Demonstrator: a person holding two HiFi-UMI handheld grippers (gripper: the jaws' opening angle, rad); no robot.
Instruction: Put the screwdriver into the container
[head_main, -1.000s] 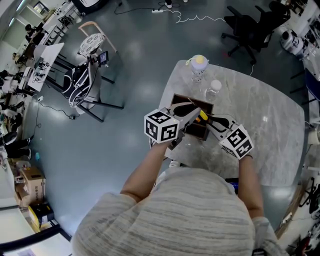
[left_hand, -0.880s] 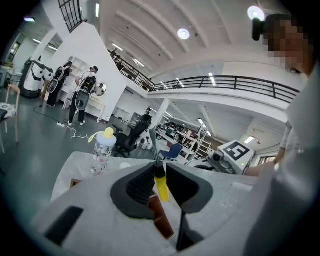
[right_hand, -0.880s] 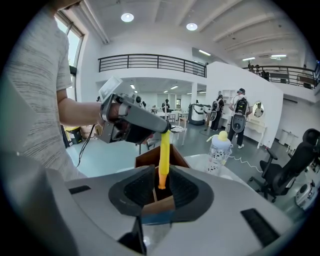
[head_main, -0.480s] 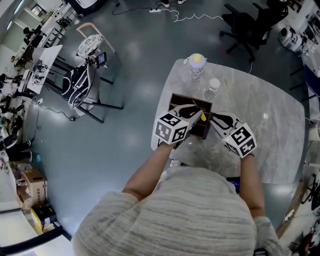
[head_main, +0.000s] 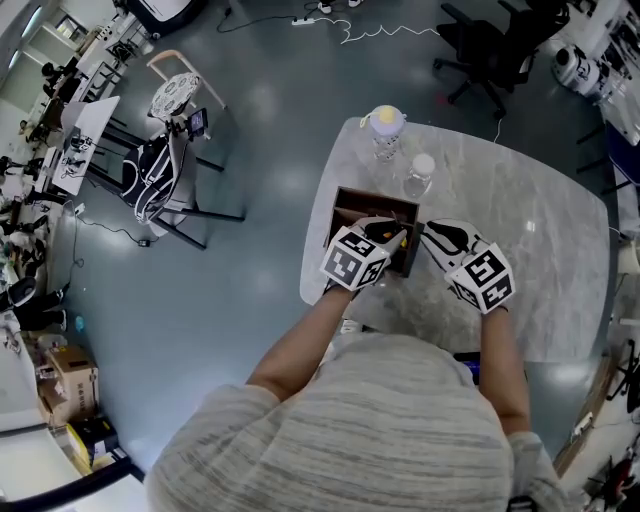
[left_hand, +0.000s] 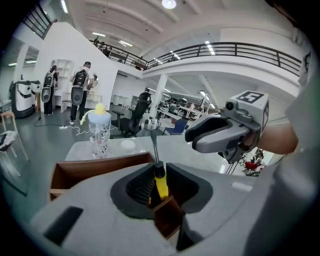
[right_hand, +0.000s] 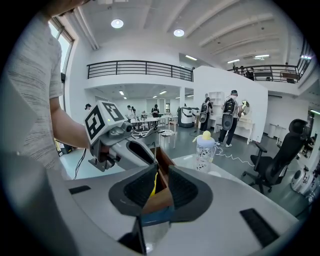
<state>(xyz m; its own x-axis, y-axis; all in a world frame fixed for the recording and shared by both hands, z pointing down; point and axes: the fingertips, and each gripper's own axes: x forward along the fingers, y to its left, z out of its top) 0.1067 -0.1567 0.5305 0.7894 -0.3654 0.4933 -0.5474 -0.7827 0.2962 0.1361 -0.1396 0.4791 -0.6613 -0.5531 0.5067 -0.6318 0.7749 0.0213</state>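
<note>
Head camera looks steeply down on the marble table (head_main: 540, 230); each gripper camera peers close along its own jaws, both catching the wooden box (left_hand: 95, 169) and baby bottle (right_hand: 205, 151).

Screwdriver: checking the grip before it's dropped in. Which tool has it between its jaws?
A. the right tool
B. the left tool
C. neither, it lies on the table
B: the left gripper view shows the screwdriver with its yellow handle between the jaws of the left tool, over the wooden container.
</note>
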